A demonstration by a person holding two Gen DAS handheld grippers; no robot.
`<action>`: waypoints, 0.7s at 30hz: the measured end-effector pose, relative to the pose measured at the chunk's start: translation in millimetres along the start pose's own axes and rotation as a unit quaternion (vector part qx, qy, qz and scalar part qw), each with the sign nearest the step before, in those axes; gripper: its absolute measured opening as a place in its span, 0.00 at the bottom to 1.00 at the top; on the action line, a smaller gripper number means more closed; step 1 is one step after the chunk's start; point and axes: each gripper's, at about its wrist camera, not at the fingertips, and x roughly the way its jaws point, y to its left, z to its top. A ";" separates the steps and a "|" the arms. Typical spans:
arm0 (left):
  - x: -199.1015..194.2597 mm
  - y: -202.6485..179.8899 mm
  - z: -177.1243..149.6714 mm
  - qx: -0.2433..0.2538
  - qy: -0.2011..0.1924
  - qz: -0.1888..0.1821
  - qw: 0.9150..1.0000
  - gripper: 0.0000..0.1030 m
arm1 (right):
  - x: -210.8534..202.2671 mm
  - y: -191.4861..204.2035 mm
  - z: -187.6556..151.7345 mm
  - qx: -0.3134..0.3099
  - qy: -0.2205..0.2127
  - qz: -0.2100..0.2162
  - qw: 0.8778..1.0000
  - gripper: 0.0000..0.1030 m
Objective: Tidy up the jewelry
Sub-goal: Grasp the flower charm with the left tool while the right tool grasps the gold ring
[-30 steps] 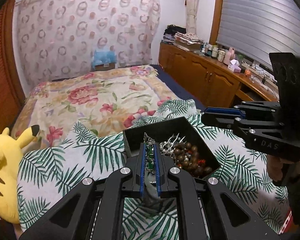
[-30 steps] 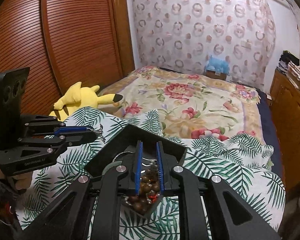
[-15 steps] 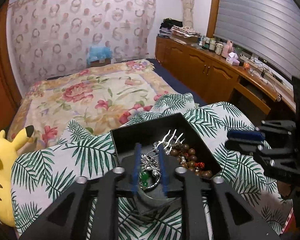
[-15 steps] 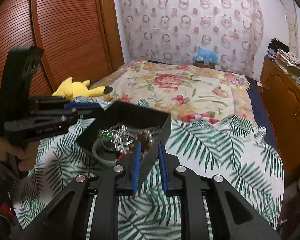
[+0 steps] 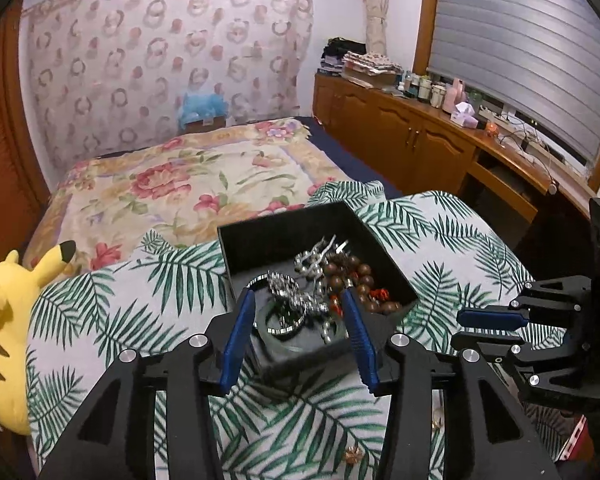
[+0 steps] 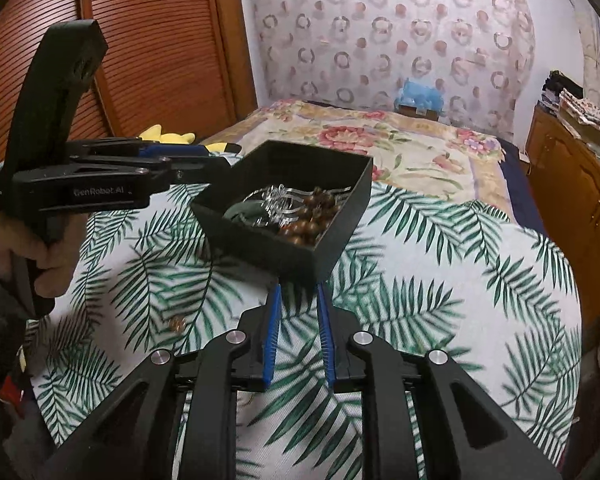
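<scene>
Both the left gripper point(image 5: 300, 332) and right gripper point(image 6: 298, 336) are gaping empty near the box point(image 6: 340, 216), whose light, tangly chains point(image 5: 296, 300) are probably wanting a pinch at a loop.

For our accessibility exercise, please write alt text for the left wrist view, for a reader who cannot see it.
An open black box of jewelry sits on a palm-leaf cloth, holding brown beads and silver chains. The left gripper frames the box's near corner, jaws open and empty. The right gripper is at right, a yellow plush at left.
</scene>
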 end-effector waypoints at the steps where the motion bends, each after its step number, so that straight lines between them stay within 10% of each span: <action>1: -1.8 -1.0 -2.6 0.000 0.001 0.001 1.000 0.46 | -0.8 0.8 -2.8 0.002 0.001 0.001 1.000 0.26; 21: -12.1 -8.6 -86.3 -0.002 0.063 -0.019 0.998 0.54 | 19.0 42.6 -45.7 -0.053 0.068 0.021 0.996 0.28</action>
